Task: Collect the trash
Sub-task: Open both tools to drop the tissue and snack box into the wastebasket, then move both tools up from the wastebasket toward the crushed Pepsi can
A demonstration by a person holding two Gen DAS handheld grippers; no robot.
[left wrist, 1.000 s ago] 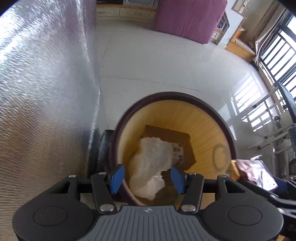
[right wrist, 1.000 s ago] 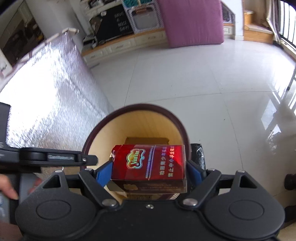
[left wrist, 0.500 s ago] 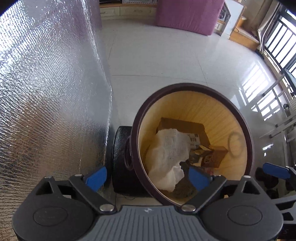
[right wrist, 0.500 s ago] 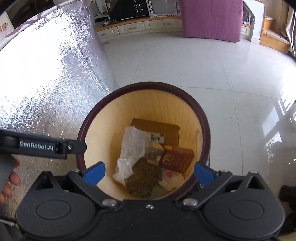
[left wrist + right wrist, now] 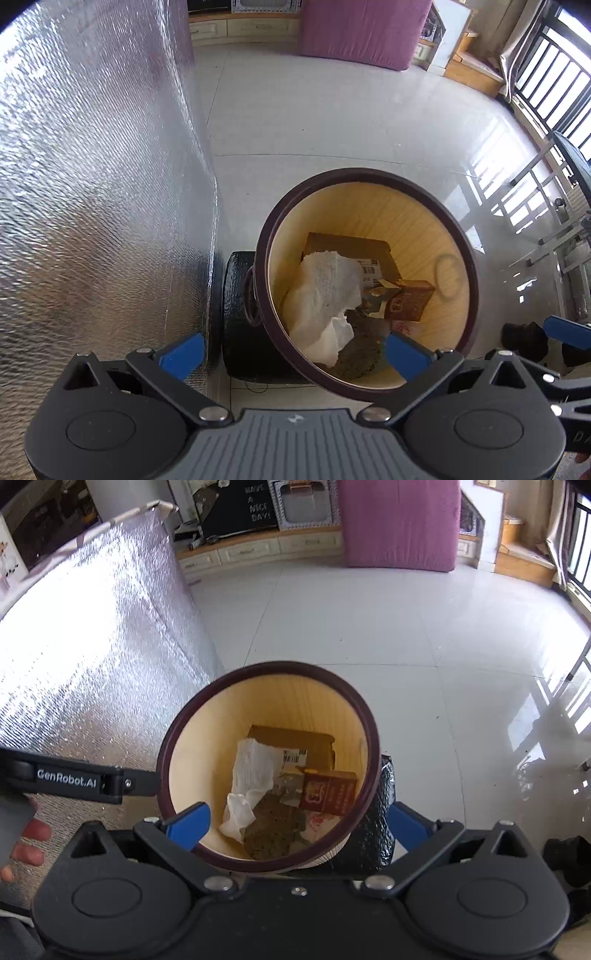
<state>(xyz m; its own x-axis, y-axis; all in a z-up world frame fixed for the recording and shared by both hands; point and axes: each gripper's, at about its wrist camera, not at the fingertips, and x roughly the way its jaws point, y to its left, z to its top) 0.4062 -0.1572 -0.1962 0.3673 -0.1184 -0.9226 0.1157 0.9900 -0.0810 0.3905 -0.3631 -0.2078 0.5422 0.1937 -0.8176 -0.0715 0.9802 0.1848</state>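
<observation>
your left gripper [image 5: 293, 354] hangs over the near rim of the round bin with the dark maroon rim and pale wood-grain inner wall [image 5: 369, 177]. its blue-tipped jaws are opening, wide apart now, with nothing pressed between them; only the bin's mouth shows in the gap. your right gripper [image 5: 297, 825] is spread just as wide and empty, its tips straddling the near rim of the same bin [image 5: 269, 666].

all the trash lies on the bin's floor: a crumpled white paper towel [image 5: 325, 295] at about 8 o'clock, a flat brown cardboard box with a barcode label [image 5: 351, 245] at 12 o'clock, a dark red cigarette pack [image 5: 328, 792] at 3 o'clock touching the box's near edge, and a dark speckled lump [image 5: 273, 830] at 6 o'clock (what it is, you cannot tell).

a silver quilted foil panel [image 5: 103, 184] stands tall at your 9 o'clock, near the bin, with a black textured block [image 5: 240, 317] wedged between them and touching the bin's wall. from 11 to 2 o'clock the glossy white tiled floor [image 5: 369, 620] runs open to a purple upright mattress [image 5: 395, 520]. metal railings [image 5: 546, 92] close off 2 to 3 o'clock in the left view.
</observation>
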